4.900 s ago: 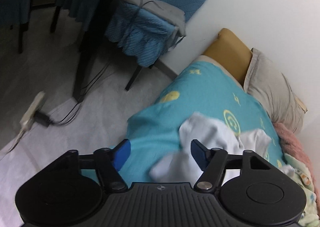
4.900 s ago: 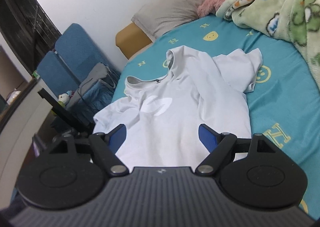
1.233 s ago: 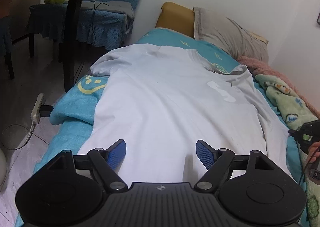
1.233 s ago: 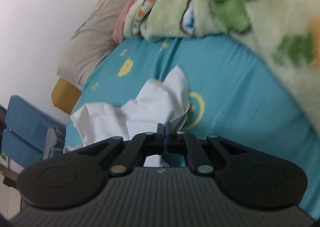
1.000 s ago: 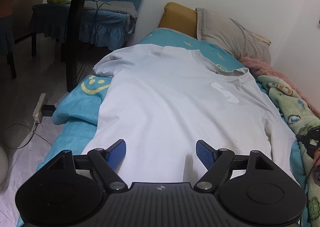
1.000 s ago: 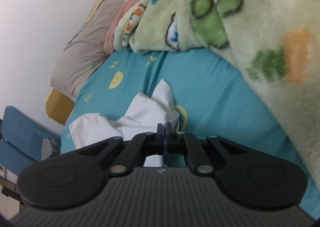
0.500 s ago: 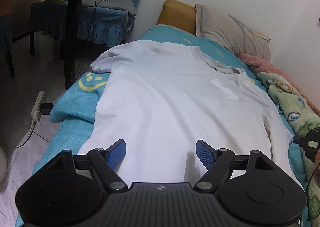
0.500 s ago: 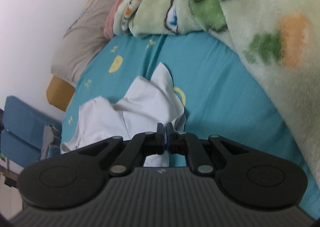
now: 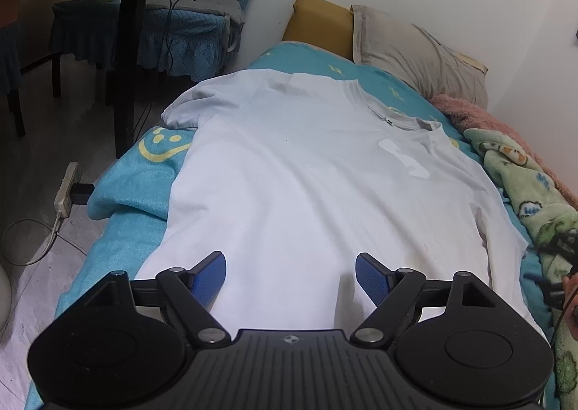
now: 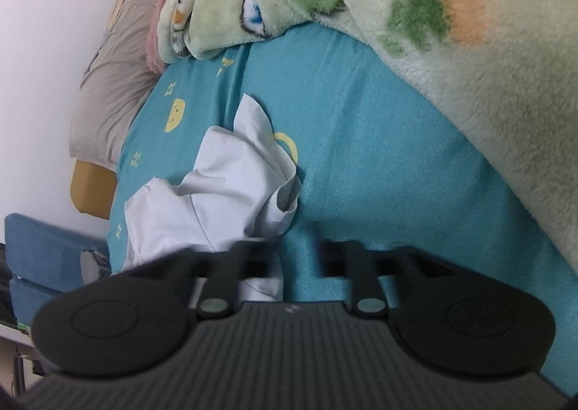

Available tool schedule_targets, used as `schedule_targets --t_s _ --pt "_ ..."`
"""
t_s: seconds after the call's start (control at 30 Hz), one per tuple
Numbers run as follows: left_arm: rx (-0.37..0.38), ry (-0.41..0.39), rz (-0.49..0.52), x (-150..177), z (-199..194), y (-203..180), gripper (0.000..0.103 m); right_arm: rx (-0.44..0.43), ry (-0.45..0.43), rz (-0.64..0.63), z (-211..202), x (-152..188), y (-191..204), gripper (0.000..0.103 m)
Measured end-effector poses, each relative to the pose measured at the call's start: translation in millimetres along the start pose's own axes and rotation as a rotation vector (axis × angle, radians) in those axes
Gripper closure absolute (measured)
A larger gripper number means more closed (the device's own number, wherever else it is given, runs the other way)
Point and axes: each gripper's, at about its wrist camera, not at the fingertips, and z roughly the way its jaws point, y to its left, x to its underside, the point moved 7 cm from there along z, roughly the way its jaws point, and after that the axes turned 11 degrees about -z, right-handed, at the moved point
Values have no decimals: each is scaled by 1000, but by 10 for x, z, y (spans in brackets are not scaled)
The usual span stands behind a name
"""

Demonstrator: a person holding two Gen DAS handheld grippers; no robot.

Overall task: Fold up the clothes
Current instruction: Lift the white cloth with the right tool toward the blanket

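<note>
Currently a white T-shirt (image 9: 325,171) lies spread flat on the bed (image 9: 137,193), collar toward the pillow (image 9: 415,48). Left tongs (image 9: 290,274) hover over its hem, jaws wide apart, empty. Right tongs (image 10: 294,258) are motion-blurred, jaws parted, beside the crumpled sleeve (image 10: 231,171); green blanket (image 10: 451,30) alongside.

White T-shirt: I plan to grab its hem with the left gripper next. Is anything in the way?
Nothing visible. The left gripper hangs open directly over the white T-shirt, with bare fabric between its fingers.
</note>
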Motion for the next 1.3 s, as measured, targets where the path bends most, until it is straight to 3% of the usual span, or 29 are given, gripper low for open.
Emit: schedule_targets --t_s 0.03,0.13,0.17,0.27,0.33,0.47,0.5,0.57,0.63,0.8,0.97,1.2,1.23,1.3 --pt "0 0 0 2 -1 -1 22 0 -11 6 -19 -7 -3 15" --pt "2 0 -1 4 -7 -4 22 -1 -44 25 -77 -28 -13 17" --pt "2 0 -1 3 -9 -3 22 -1 -50 36 -79 -27 -26 21" --pt "2 1 -3 7 -9 -4 22 4 -32 57 -12 0 -68 50" --pt "2 1 -2 7 -8 -3 22 -5 -19 66 59 15 -80 58" --pt "1 2 2 11 -5 1 22 -2 -28 52 171 -9 -79 59" --pt "1 2 3 13 -3 2 22 -1 -33 40 193 -25 -72 64" --pt "1 3 4 16 -1 1 22 -2 -40 9 224 -63 -46 91" --pt "2 3 5 19 0 -3 22 -2 -57 -34 205 -122 5 97" --pt "18 7 3 26 -22 -34 22 22 -178 -129 -28 -429 98 98" --pt "57 12 16 49 -70 -117 22 142 -271 -227 -135 -719 -54 98" --pt "87 33 66 105 -52 -212 22 209 -225 -287 -30 -695 -196 95" --pt "94 37 69 106 -50 -222 22 204 -205 -306 -36 -670 -153 90" --pt "108 44 75 110 -51 -245 22 178 -190 -353 -137 -589 -15 51"
